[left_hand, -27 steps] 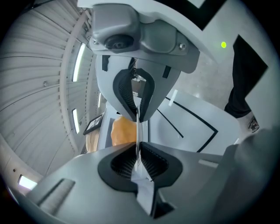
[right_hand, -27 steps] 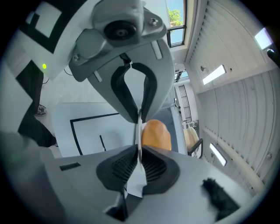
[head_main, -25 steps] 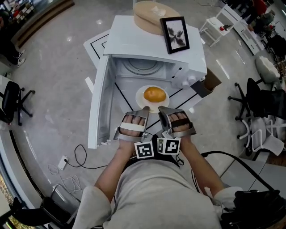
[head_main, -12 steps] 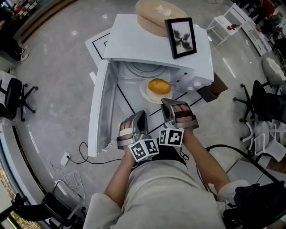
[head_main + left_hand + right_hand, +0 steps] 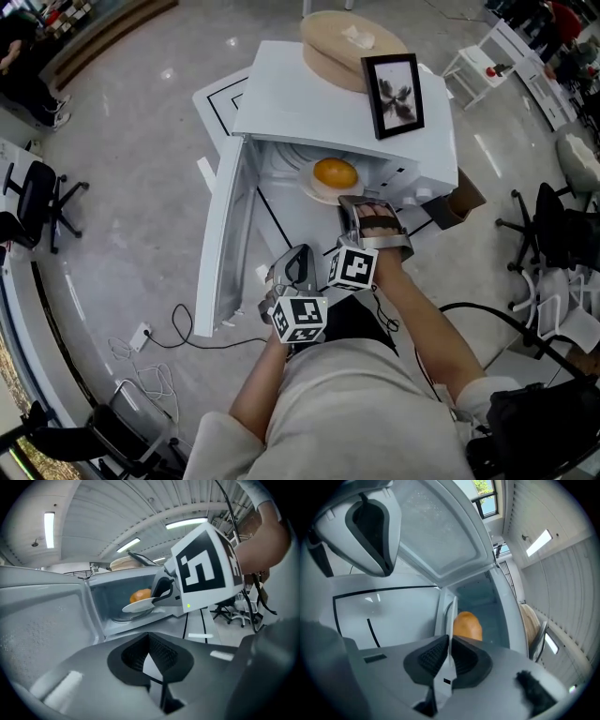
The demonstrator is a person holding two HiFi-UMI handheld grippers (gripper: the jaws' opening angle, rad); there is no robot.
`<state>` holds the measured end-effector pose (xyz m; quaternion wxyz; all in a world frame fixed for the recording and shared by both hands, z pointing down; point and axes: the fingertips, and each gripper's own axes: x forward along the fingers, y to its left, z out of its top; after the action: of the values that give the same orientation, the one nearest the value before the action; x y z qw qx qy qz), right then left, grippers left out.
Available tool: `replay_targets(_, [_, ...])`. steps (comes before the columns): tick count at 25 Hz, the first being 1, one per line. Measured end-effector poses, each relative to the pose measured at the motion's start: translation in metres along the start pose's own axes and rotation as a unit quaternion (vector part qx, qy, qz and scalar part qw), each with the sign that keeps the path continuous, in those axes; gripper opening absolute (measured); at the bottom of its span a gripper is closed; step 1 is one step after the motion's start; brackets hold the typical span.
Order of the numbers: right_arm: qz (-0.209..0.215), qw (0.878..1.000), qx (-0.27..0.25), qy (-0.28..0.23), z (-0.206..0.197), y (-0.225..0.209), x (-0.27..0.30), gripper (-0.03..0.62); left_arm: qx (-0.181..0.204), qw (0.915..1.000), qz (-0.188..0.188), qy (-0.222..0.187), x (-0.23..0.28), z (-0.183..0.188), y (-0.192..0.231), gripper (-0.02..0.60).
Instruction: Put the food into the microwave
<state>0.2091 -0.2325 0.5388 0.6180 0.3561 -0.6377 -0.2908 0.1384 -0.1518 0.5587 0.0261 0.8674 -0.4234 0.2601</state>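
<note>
A white plate [image 5: 319,190] with an orange bun [image 5: 335,172] hangs at the mouth of the open microwave [image 5: 328,103], just above the turntable. My right gripper [image 5: 361,202] is shut on the plate's near rim. In the right gripper view the plate [image 5: 451,613] stands edge-on between the pads, with the bun [image 5: 467,625] behind it. My left gripper [image 5: 298,255] is drawn back near the door [image 5: 230,234], rolled on its side, its jaws shut on nothing. The left gripper view shows the plate [image 5: 138,604], the bun [image 5: 140,595] and the right gripper [image 5: 159,592].
A framed picture [image 5: 396,94] and a round wooden board [image 5: 347,42] rest on top of the microwave. The microwave stands on a white table with black lines [image 5: 217,94]. A cardboard box [image 5: 464,197] sits at its right. Office chairs [image 5: 37,202] and floor cables [image 5: 159,328] surround it.
The right gripper has carried the plate and bun forward into the microwave's mouth. The left gripper has come away from the plate, dropped back and rolled onto its side.
</note>
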Motion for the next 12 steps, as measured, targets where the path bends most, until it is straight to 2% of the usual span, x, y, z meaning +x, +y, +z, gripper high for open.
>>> replay_targets(4, [0.015,1.0,-0.014,0.01,0.0,-0.003,0.02,0.032,0.01,0.9999,0.002,0.006,0.002,-0.003,0.003,0.007])
replay_targets(12, [0.015,0.999,-0.033,0.025,0.001,-0.005,0.054,0.029,-0.002,1.0,-0.002,0.008,0.012,-0.003,0.007,0.008])
